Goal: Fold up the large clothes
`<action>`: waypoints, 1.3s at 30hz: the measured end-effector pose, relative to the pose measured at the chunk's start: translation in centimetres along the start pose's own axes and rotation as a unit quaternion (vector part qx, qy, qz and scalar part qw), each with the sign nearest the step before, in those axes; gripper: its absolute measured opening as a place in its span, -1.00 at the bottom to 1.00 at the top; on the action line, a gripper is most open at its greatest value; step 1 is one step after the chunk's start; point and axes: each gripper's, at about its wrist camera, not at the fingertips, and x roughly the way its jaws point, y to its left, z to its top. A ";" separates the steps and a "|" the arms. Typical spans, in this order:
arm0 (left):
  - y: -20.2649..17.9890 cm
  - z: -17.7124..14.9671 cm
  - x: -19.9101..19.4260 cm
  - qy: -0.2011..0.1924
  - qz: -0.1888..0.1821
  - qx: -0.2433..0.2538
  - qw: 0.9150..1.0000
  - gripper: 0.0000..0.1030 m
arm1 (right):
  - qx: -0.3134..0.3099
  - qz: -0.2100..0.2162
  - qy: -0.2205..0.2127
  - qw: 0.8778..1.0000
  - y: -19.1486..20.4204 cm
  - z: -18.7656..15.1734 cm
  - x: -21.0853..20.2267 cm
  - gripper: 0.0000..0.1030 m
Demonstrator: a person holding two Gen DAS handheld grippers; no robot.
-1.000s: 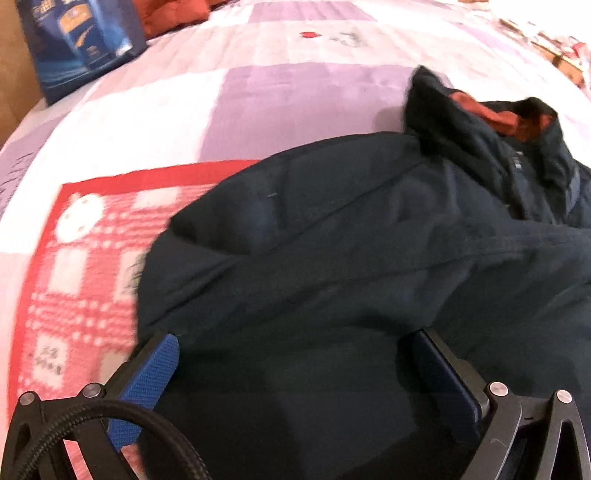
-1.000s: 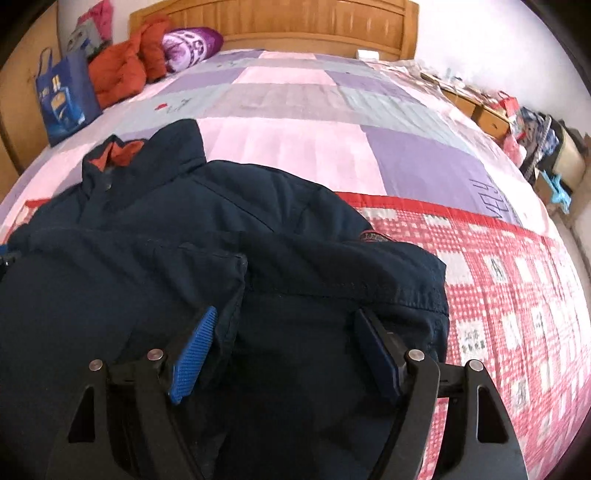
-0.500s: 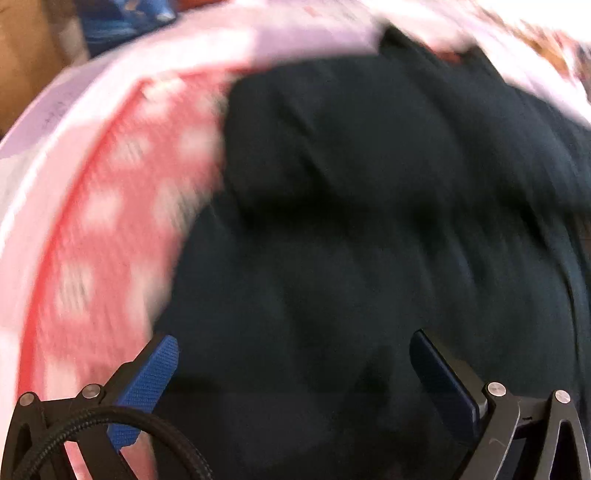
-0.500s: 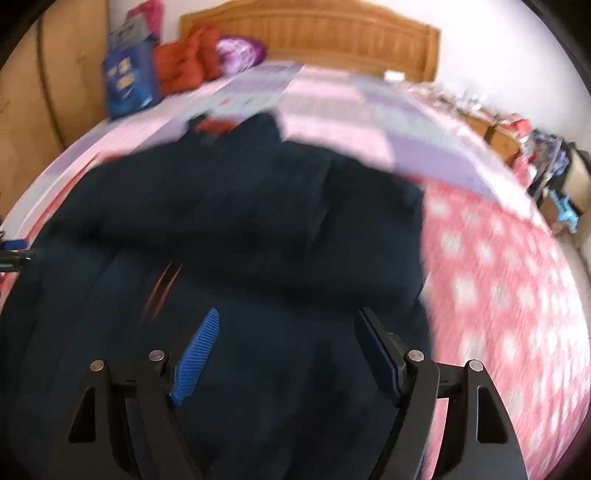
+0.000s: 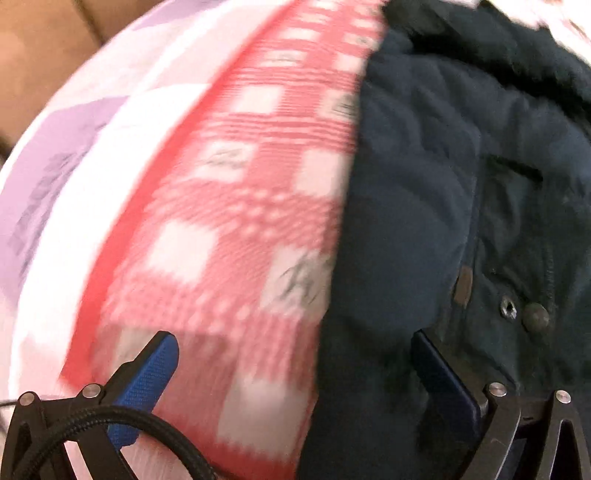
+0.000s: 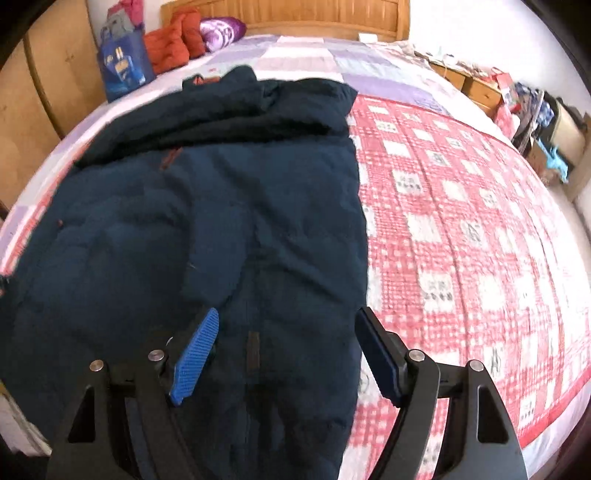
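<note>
Left gripper [image 5: 291,354]: jaws spread wide, nothing between the blue pads; it hangs over the left edge of the jacket, one pad above the quilt, the other above dark cloth. The view is blurred.
Right gripper [image 6: 286,332]: jaws spread wide, pinching nothing; it hangs above the near part of the jacket, close to its right edge.
Navy padded jacket [image 6: 221,221]: lies spread on the bed, filling the space ahead of and to the left of the right gripper; its far part is bunched into a thick fold, with a bit of orange lining [image 6: 197,79] showing at the collar beyond.
Jacket from the left wrist [image 5: 461,221]: lies ahead and to the right of the left gripper; a snap and a round button [image 5: 535,317] sit just beyond the right finger, beside a small brown tab [image 5: 463,286].
Red-and-white checked quilt [image 6: 461,221]: covers the bed right of the right gripper; from the left wrist it lies [image 5: 240,203] ahead and left, touching the jacket's edge.
Purple patchwork part [image 6: 388,88]: farther ahead, past the jacket.
Wooden headboard [image 6: 295,14]: far ahead.
Orange bundle [image 6: 173,44], purple pillow [image 6: 221,29], blue bag [image 6: 123,68]: far ahead to the left, near the headboard.
Clutter by the wall [image 6: 535,110]: far right, too small to name.
</note>
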 end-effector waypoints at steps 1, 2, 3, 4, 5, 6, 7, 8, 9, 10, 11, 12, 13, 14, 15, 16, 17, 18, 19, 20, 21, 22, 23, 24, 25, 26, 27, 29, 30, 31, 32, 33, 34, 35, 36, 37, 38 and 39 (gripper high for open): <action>0.5 -0.9 -1.2 -0.005 -0.001 -0.017 1.000 1.00 | 0.017 0.014 -0.005 1.000 -0.4 -0.4 -0.9 0.53; 1.0 -1.7 -1.9 -0.008 0.001 -0.023 1.000 1.00 | 0.031 0.020 -0.011 0.999 -0.9 -0.9 -1.9 0.53; 1.5 -2.4 -2.4 -0.010 0.005 -0.028 1.000 1.00 | 0.032 0.016 -0.015 0.999 -1.0 -1.5 -2.6 0.53; 1.7 -3.4 -2.8 -0.008 0.006 -0.030 0.999 1.00 | 0.025 0.009 -0.016 1.000 -1.0 -2.1 -3.2 0.54; 1.8 -4.4 -3.1 -0.005 0.007 -0.029 1.000 1.00 | 0.013 -0.001 -0.014 1.000 -0.8 -2.9 -3.4 0.55; 1.9 -5.3 -3.1 -0.001 0.007 -0.026 1.000 1.00 | 0.002 -0.012 -0.002 1.000 -0.5 -4.1 -3.4 0.55; 2.0 -6.3 -3.0 0.008 0.007 -0.019 1.000 1.00 | -0.001 -0.018 0.017 1.000 -0.6 -5.4 -3.1 0.55; 1.8 -7.0 -2.9 0.014 0.007 -0.012 1.000 1.00 | 0.000 -0.023 0.036 0.999 -0.7 -6.7 -2.8 0.55; 1.9 -7.9 -2.8 0.016 0.005 -0.006 1.000 1.00 | 0.002 -0.035 0.054 0.998 -1.0 -8.2 -2.8 0.55; 2.2 -9.0 -2.9 0.017 0.000 -0.002 1.000 1.00 | 0.010 -0.051 0.071 0.996 -1.4 -10.0 -3.0 0.55; 2.3 -8.9 -2.7 0.018 -0.005 -0.003 1.000 1.00 | 0.018 -0.059 0.078 0.995 -1.7 -11.4 -3.5 0.55; 2.7 -9.5 -2.9 0.019 -0.012 -0.007 1.000 1.00 | 0.030 -0.072 0.083 0.994 -2.0 -13.1 -4.5 0.55; 3.2 -10.0 -3.2 0.016 -0.017 -0.010 1.000 1.00 | 0.040 -0.083 0.082 0.992 -2.2 -14.3 -5.5 0.55; 3.8 -10.8 -4.2 0.011 -0.018 -0.010 1.000 1.00 | 0.053 -0.089 0.078 0.992 -2.2 -15.6 -6.9 0.55; 4.3 -11.2 -4.7 0.007 -0.019 -0.008 1.000 1.00 | 0.056 -0.099 0.074 0.991 -1.9 -16.5 -8.0 0.55; 5.0 -12.0 -5.6 0.004 -0.017 -0.004 1.000 1.00 | 0.054 -0.110 0.071 0.990 -1.4 -17.4 -9.0 0.55; 5.4 -12.3 -6.1 0.001 -0.020 -0.001 1.000 1.00 | 0.053 -0.119 0.066 0.989 -0.8 -18.4 -10.2 0.55; 5.8 -12.6 -6.7 -0.002 -0.024 0.002 1.000 1.00 | 0.055 -0.122 0.065 0.989 -0.4 -19.0 -10.9 0.55; 6.3 -13.0 -7.6 -0.006 -0.013 0.010 1.000 1.00 | 0.057 -0.123 0.064 0.989 -0.1 -19.8 -11.6 0.55; 6.6 -13.4 -8.1 -0.009 -0.009 0.017 1.000 1.00 | 0.059 -0.124 0.063 0.989 0.2 -20.5 -12.1 0.55; 7.0 -13.8 -8.5 -0.011 -0.010 0.019 1.000 1.00 | 0.061 -0.125 0.061 0.988 0.5 -21.2 -12.7 0.55; 7.4 -14.2 -9.0 -0.011 -0.013 0.019 1.000 1.00 | 0.064 -0.125 0.061 0.988 0.9 -21.6 -13.0 0.55; 7.7 -14.5 -9.2 -0.009 -0.012 0.020 1.000 1.00 | 0.067 -0.124 0.061 0.988 1.2 -21.9 -13.2 0.55; 7.8 -14.8 -9.4 -0.008 -0.011 0.021 1.000 1.00 | 0.071 -0.123 0.062 0.988 1.7 -22.0 -13.2 0.55; 7.8 -15.2 -9.5 -0.005 -0.014 0.020 1.000 1.00 | 0.073 -0.120 0.060 0.988 2.1 -22.2 -13.4 0.55; 7.7 -15.5 -9.5 -0.004 -0.016 0.022 1.000 1.00 | 0.073 -0.118 0.057 0.989 2.3 -22.5 -13.8 0.55; 7.6 -15.7 -9.4 -0.004 -0.018 0.024 1.000 1.00 | 0.070 -0.117 0.055 0.989 2.8 -22.7 -13.9 0.55; 6.7 -16.2 -8.9 -0.004 -0.021 0.033 0.999 1.00 | 0.063 -0.117 0.051 0.990 2.8 -23.2 -14.4 0.55; 6.4 -16.4 -8.6 -0.003 -0.021 0.036 0.999 1.00 | 0.063 -0.118 0.051 0.990 3.2 -22.9 -13.8 0.55; 6.0 -16.6 -8.0 0.000 -0.023 0.036 0.999 1.00 | 0.063 -0.118 0.050 0.990 3.1 -23.0 -13.9 0.55; 5.8 -16.7 -7.6 0.002 -0.025 0.035 0.999 1.00 | 0.065 -0.118 0.051 0.990 3.0 -23.2 -13.9 0.55; 5.5 -16.9 -7.3 0.002 -0.027 0.034 0.999 1.00 | 0.067 -0.118 0.053 0.989 3.0 -23.3 -13.9 0.55; 5.1 -17.0 -7.0 0.000 -0.027 0.034 0.999 1.00 | 0.067 -0.118 0.054 0.989 2.8 -23.4 -13.8 0.55; 4.8 -17.0 -6.8 -0.002 -0.028 0.036 0.999 1.00 | 0.067 -0.120 0.056 0.989 2.7 -23.4 -13.5 0.55; 4.6 -16.9 -6.7 -0.006 -0.027 0.038 0.999 1.00 | 0.066 -0.123 0.057 0.989 2.6 -23.5 -13.3 0.55; 4.3 -16.7 -6.5 -0.013 -0.024 0.041 0.999 1.00 | 0.065 -0.125 0.058 0.988 2.6 -23.5 -13.2 0.55; 4.1 -16.2 -6.3 -0.022 -0.018 0.042 0.999 1.00 | 0.065 -0.128 0.057 0.988 2.5 -23.5 -13.0 0.55; 4.1 -15.8 -6.2 -0.027 -0.015 0.040 0.999 1.00 | 0.065 -0.129 0.056 0.988 2.5 -23.5 -12.9 0.55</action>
